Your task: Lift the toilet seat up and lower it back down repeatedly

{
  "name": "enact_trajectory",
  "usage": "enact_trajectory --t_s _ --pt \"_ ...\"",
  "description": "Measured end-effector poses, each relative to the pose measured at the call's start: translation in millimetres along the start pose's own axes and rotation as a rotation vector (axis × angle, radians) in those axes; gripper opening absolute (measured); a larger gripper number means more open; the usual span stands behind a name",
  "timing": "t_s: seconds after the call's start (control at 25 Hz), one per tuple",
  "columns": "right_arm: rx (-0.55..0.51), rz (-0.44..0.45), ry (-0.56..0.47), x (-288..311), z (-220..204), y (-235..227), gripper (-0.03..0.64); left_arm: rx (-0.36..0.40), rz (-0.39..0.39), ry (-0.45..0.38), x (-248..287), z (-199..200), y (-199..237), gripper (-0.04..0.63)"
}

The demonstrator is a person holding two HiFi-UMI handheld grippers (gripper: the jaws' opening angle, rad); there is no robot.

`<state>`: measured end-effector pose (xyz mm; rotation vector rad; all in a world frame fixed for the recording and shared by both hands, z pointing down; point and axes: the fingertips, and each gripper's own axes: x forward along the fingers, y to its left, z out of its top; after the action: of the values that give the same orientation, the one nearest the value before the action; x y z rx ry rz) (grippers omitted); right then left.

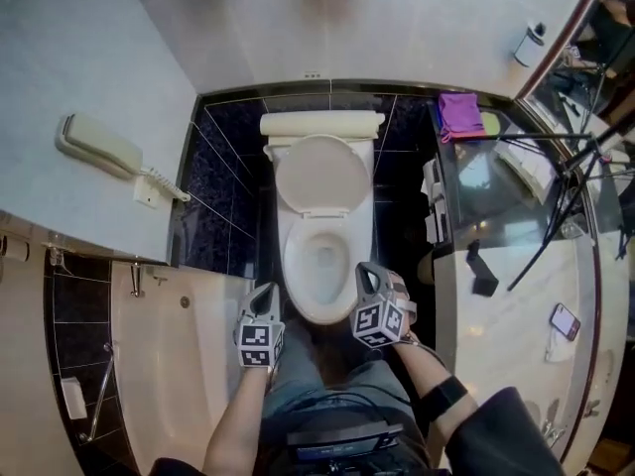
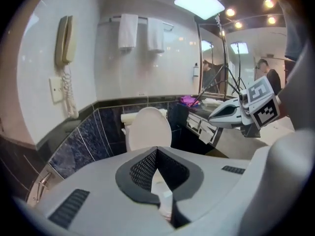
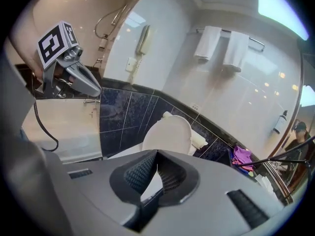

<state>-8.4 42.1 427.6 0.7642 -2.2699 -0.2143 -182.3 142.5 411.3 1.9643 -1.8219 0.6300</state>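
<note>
The white toilet (image 1: 319,266) stands against the dark tiled wall in the middle of the head view. Its lid (image 1: 319,175) is upright against the tank, and also shows as a pale oval (image 2: 147,129) (image 3: 167,134) in both gripper views. Whether the seat ring is raised with the lid or lies on the bowl I cannot tell. My left gripper (image 1: 266,294) hangs over the bowl's front left, my right gripper (image 1: 366,271) over its front right. Both are shut, hold nothing and touch nothing. Each sees its own closed tips (image 2: 157,150) (image 3: 157,153).
A wall phone (image 1: 99,147) hangs at the left above a bathtub (image 1: 169,365). At the right runs a vanity counter (image 1: 516,296) with a purple cloth (image 1: 459,112), a smartphone (image 1: 565,320) and a tripod (image 1: 566,196). Towels (image 2: 129,31) hang on the far wall.
</note>
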Motion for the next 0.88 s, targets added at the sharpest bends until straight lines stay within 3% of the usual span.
enact_trajectory --t_s 0.48,0.88 --pt "0.23 -0.08 -0.126 -83 59 -76 0.018 0.004 0.025 -0.178 -66 110 20 0.0" --pt "0.177 -0.088 -0.131 -103 56 -75 0.018 -0.049 0.048 -0.206 -82 113 26 0.0"
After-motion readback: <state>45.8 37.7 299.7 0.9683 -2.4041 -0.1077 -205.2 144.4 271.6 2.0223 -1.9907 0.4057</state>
